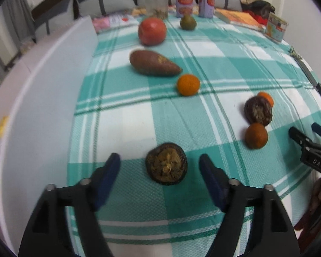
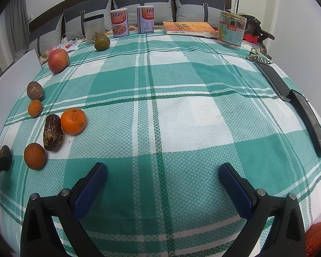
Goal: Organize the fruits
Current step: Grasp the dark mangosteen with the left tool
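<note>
On the green checked cloth (image 1: 214,64) a dark shrivelled round fruit (image 1: 166,163) lies between the fingers of my left gripper (image 1: 159,158), which is open; the pads stand clear of it on both sides. Beyond lie a small orange (image 1: 188,84), a long brown fruit (image 1: 154,63), a red apple (image 1: 152,31) and a green citrus (image 1: 187,22). To the right a dark wrinkled fruit (image 1: 257,111) sits between two oranges (image 1: 256,135). My right gripper (image 2: 163,168) hangs open over bare cloth, with nothing between its fingers. The fruit row (image 2: 73,121) lies to its left.
A white board (image 1: 42,107) borders the cloth on the left. Along the far edge stand a clear jar (image 2: 94,29), two cans (image 2: 119,23), a book (image 2: 189,29) and a labelled jar (image 2: 232,31). A hair clip (image 2: 256,56) and long black objects (image 2: 310,120) lie on the right.
</note>
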Action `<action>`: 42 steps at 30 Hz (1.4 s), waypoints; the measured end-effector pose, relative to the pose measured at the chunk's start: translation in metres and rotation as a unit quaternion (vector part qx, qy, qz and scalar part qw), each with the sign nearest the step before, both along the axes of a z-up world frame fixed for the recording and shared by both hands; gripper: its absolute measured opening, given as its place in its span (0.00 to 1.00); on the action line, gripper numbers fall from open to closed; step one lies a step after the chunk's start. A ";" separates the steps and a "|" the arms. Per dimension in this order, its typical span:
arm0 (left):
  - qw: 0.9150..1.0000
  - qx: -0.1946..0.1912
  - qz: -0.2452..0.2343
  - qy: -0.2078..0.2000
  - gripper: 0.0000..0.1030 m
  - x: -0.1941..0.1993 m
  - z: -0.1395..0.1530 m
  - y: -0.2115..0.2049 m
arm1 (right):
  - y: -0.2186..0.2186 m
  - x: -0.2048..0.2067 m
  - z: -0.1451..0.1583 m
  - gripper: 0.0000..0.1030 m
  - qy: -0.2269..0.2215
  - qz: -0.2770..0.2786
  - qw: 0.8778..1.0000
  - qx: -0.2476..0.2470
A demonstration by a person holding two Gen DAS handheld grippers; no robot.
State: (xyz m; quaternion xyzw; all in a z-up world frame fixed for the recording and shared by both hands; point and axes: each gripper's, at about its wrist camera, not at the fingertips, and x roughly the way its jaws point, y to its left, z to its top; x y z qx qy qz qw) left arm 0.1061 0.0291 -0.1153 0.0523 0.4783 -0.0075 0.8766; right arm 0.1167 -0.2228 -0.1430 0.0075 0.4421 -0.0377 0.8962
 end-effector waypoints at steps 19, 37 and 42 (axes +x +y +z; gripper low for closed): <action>0.997 0.057 -0.012 -0.048 0.81 -0.011 0.017 -0.009 | -0.001 -0.001 0.000 1.00 -0.004 0.001 1.000 0.000; 0.997 -0.070 -0.021 -0.008 0.82 -0.015 0.014 0.020 | -0.001 -0.002 0.000 1.00 -0.004 0.001 1.000 0.000; 0.994 -0.103 -0.026 -0.012 0.82 -0.020 0.011 0.037 | -0.001 -0.002 0.000 1.00 -0.004 0.001 1.000 0.000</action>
